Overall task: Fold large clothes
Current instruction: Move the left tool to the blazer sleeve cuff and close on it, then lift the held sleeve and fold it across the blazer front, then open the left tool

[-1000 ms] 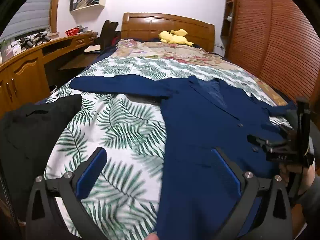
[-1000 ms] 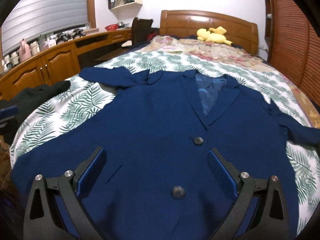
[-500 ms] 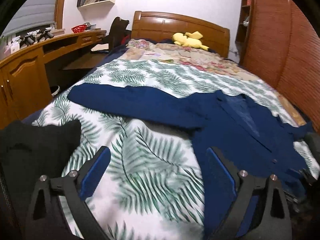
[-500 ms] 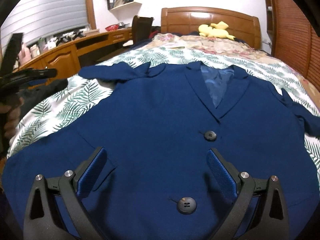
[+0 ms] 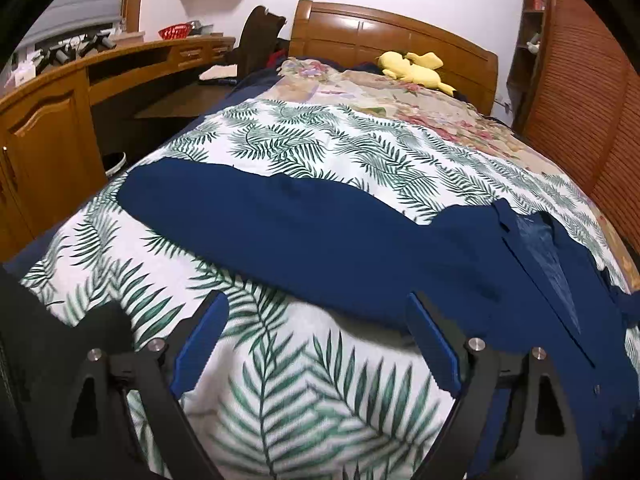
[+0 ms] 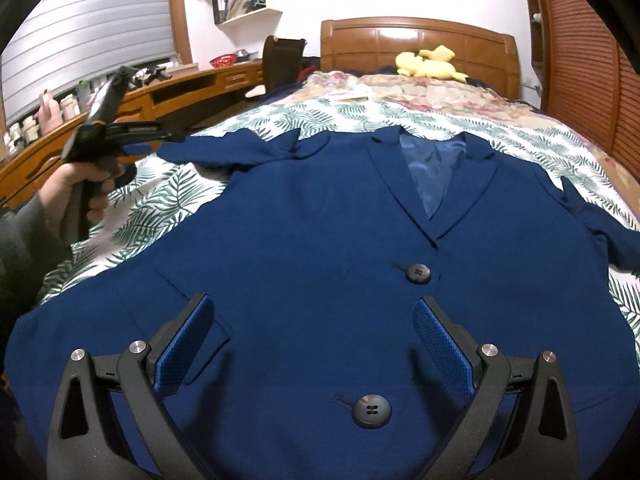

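Left gripper [image 5: 318,340]: fingers [image 5: 200,344] spread with nothing between them, though the gap has just been narrowing; they hover over bare bedspread [image 5: 304,396], just short of the jacket's [image 5: 520,280] outstretched sleeve [image 5: 280,224]. Right gripper [image 6: 314,344]: fingers [image 6: 444,352] likewise spread and empty, poised above the jacket's lower front between its two buttons, the lower button [image 6: 372,410] nearest the fingers and the upper button [image 6: 418,272] beyond. The jacket, navy, lies face up and flat on the bed, collar [image 6: 434,160] toward the headboard [image 6: 420,46], one sleeve stretched sideways away from the body. A hand [image 6: 80,196] grips the left gripper's handle beside the jacket. A black garment [image 5: 44,364] lies off the sleeve's near side. A yellow toy [image 5: 416,70] rests beyond the collar.
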Tool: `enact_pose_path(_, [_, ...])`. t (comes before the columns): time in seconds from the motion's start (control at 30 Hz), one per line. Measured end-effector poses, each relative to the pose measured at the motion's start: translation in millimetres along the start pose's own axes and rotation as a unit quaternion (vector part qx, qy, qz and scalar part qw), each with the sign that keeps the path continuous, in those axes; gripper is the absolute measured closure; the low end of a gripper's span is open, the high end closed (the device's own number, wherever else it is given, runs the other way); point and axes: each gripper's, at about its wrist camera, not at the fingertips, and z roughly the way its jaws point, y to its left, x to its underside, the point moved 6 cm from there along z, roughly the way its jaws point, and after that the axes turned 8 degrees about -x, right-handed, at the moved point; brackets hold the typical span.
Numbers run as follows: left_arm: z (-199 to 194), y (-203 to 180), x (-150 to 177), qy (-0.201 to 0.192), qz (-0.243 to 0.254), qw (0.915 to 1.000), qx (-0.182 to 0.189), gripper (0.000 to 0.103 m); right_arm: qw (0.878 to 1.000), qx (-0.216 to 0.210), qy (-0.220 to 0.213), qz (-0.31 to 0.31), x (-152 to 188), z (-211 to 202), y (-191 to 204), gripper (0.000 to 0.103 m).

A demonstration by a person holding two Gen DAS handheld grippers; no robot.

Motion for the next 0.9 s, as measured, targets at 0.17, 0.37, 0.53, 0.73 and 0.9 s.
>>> enact_pose_path(0.17, [34.8,5.9,-2.1,0.042,-0.034,0.9985,0.008,0.018,1.000,-0.005,0.002,-0.002,0.6,2.1,0.4,0.002])
enact_pose_path(0.37, [60.3,16.6,8.4,0.086,-0.091,0.9916,0.033,0.036,1.000,-0.009,-0.002,-0.002,1.4,1.4,1.1,0.002])
enact_pose_path(0.53, [61.4,12.9,2.7,0.083,-0.098,0.9904,0.051,0.078,1.000,-0.011,-0.004,-0.004,2.2,-0.1,3.4,0.002])
enact_pose_path(0.73, [50.7,-12.3,-11.6,0.060,-0.037,0.9973,0.018,0.103,1.000,-0.009,-0.005,-0.006,3.6,-0.5,4.7,0.002])
enact_pose_path(0.9, [-2.4,-46.5,-29.9,0.006,0.010,0.9994,0.032,0.103,1.000,-0.007,-0.007,-0.007,4.7,-1.2,6.2,0.002])
